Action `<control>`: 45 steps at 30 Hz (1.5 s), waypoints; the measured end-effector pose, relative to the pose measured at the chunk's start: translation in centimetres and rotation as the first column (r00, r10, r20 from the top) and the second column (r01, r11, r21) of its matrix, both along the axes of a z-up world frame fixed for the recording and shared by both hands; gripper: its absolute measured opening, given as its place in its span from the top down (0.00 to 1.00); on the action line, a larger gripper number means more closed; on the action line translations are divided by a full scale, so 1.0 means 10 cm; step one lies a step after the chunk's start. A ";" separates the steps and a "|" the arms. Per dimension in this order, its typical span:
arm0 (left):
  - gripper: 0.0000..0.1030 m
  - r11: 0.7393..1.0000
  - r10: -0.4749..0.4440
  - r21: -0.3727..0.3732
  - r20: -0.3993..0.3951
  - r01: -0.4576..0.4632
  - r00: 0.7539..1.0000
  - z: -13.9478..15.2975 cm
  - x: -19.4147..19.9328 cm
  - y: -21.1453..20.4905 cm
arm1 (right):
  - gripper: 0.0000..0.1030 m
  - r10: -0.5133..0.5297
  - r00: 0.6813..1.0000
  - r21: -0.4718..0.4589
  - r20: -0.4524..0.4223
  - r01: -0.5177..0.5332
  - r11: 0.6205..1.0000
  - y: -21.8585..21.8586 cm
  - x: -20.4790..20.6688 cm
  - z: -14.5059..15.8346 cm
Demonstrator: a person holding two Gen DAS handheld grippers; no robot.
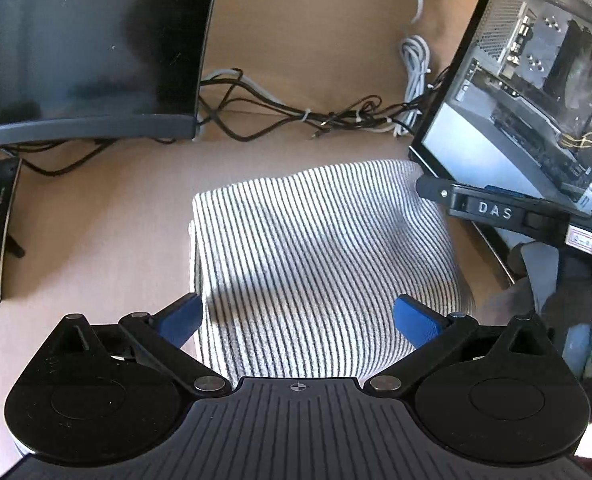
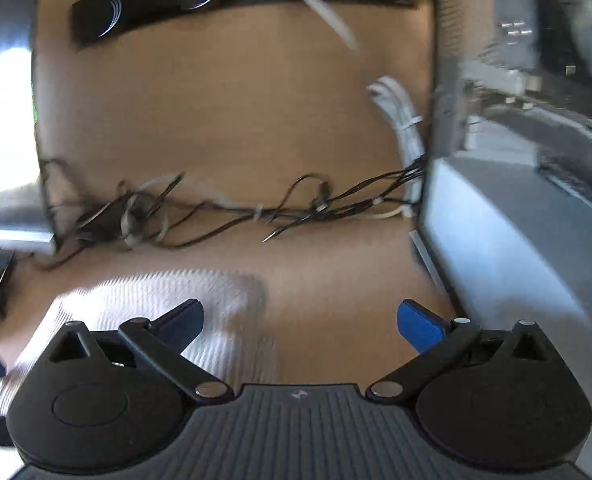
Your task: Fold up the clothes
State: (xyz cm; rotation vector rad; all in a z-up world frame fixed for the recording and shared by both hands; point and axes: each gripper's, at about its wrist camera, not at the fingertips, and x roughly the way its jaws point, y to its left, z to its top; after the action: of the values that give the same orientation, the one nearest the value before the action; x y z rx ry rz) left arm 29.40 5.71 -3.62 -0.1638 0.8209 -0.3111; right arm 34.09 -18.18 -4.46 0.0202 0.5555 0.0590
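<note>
the striped garment [image 1: 316, 256] lies folded into a neat block on the tan desk [image 1: 96, 220], and everything here hangs off that block. the left gripper [image 1: 296, 316] hovers right over its near edge, jaws spread wide, one blue pad [image 1: 182, 316] at the block's left border and the other over its right part, nothing pinched between them. past the garment's far edge runs a tangle of black and white cables [image 1: 296, 116], and beyond its far left corner stands a dark curved monitor [image 1: 88, 48]. hard against the garment's far right corner sits a glass-sided computer case [image 1: 536, 80], its insides showing. the tip of the other tool, marked "das" [image 1: 492, 210], pokes in just over the garment's right edge.

over to the right wrist view, and it is badly smeared with motion. the right gripper [image 2: 300, 320] is wide open too, empty, its blue pad [image 2: 420, 326] over bare desk [image 2: 236, 100] to the right of the garment [image 2: 156, 296], its darker left finger over the cloth. the stripes are only a blur here. the cables [image 2: 236, 212] lie beyond the garment, the computer case [image 2: 516, 160] off to its right.
</note>
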 end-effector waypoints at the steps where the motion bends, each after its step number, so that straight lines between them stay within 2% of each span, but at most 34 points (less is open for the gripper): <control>1: 0.00 1.000 0.000 0.000 -0.002 0.000 1.000 0.00 0.01 0.01 | 0.00 -0.002 1.000 -0.014 -0.025 0.001 1.000 0.01 0.05 -0.04; 3: 0.00 1.000 0.007 0.002 0.002 -0.007 1.000 0.00 0.01 0.03 | 0.00 -0.018 0.997 -0.076 -0.079 0.012 0.997 0.05 0.15 -0.16; 6: 0.00 1.000 0.003 -0.021 0.055 -0.002 0.998 0.10 -0.03 0.07 | 0.00 -0.052 0.990 -0.144 -0.134 0.032 0.989 0.05 0.27 -0.33; 8: 0.00 0.998 -0.022 -0.064 0.103 0.028 0.994 0.17 -0.08 0.10 | 0.00 -0.069 0.985 -0.117 -0.159 0.050 0.992 -0.04 0.27 -0.37; 11: 0.00 0.982 -0.088 -0.157 0.110 0.104 0.990 0.18 -0.05 0.09 | 0.00 -0.060 0.985 -0.077 -0.162 0.048 0.996 -0.13 0.21 -0.34; 15: 0.00 0.991 -0.106 -0.080 0.028 0.108 0.994 0.02 0.01 -0.04 | 0.00 -0.048 0.995 0.020 -0.083 0.050 0.999 -0.22 -0.05 -0.10; 17: 0.00 0.991 -0.104 -0.087 0.004 0.104 0.995 -0.04 0.02 -0.05 | 0.00 -0.010 0.999 0.049 -0.042 0.012 0.999 -0.16 -0.25 0.01; 19: 0.00 0.990 -0.098 -0.099 -0.008 0.097 0.995 -0.07 0.04 -0.05 | 0.00 0.006 0.999 0.000 -0.045 -0.006 1.000 -0.04 -0.39 -0.03; 22: 0.00 0.990 -0.095 -0.105 -0.015 0.093 0.995 -0.08 0.06 -0.06 | 0.00 0.024 0.994 -0.155 -0.105 -0.040 0.987 0.14 -0.43 -0.31; 23: 0.00 0.991 -0.096 -0.090 -0.014 0.094 0.995 -0.07 0.05 -0.08 | 0.00 0.010 0.995 -0.156 -0.099 -0.026 0.987 0.14 -0.41 -0.35; 26: 0.00 0.994 -0.098 -0.057 -0.012 0.097 0.995 -0.06 0.06 -0.14 | 0.00 -0.014 0.987 -0.111 -0.158 -0.004 0.994 0.06 -0.25 -0.32; 29: 0.00 0.994 -0.098 -0.047 -0.016 0.097 0.995 -0.05 0.07 -0.15 | 0.00 -0.008 0.986 -0.142 -0.169 -0.017 0.990 0.03 -0.20 -0.28; 31: 0.00 0.995 -0.092 -0.039 -0.018 0.091 0.996 -0.05 0.05 -0.13 | 0.00 -0.007 0.984 -0.119 -0.179 -0.015 0.993 0.00 -0.19 -0.21; 35: 0.00 0.997 -0.081 -0.018 -0.023 0.081 0.996 -0.04 0.04 -0.11 | 0.00 0.017 0.994 -0.015 -0.104 -0.018 1.000 -0.03 -0.25 0.12; 37: 0.00 0.997 -0.082 -0.009 -0.022 0.082 0.996 -0.02 0.03 -0.11 | 0.00 0.029 0.998 0.002 -0.063 -0.029 1.000 0.00 -0.17 0.25; 42: 0.00 0.996 -0.082 0.017 -0.018 0.083 0.996 0.01 0.00 -0.10 | 0.00 0.057 0.998 -0.026 0.005 -0.057 0.998 0.23 0.16 0.36; 43: 0.00 0.996 -0.082 0.018 -0.016 0.082 0.997 0.02 -0.01 -0.09 | 0.00 0.061 0.998 -0.042 -0.013 -0.062 0.997 0.28 0.26 0.31; 45: 0.00 0.996 -0.088 0.006 0.000 0.088 0.996 0.06 -0.02 -0.08 | 0.00 0.045 0.993 -0.110 -0.112 -0.057 0.992 0.38 0.50 0.08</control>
State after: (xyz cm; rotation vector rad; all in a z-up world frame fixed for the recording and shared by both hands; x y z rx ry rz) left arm 29.19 4.93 -3.04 -0.1224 0.8305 -0.3918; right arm 39.12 -14.40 -3.67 -0.1016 0.6678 0.0767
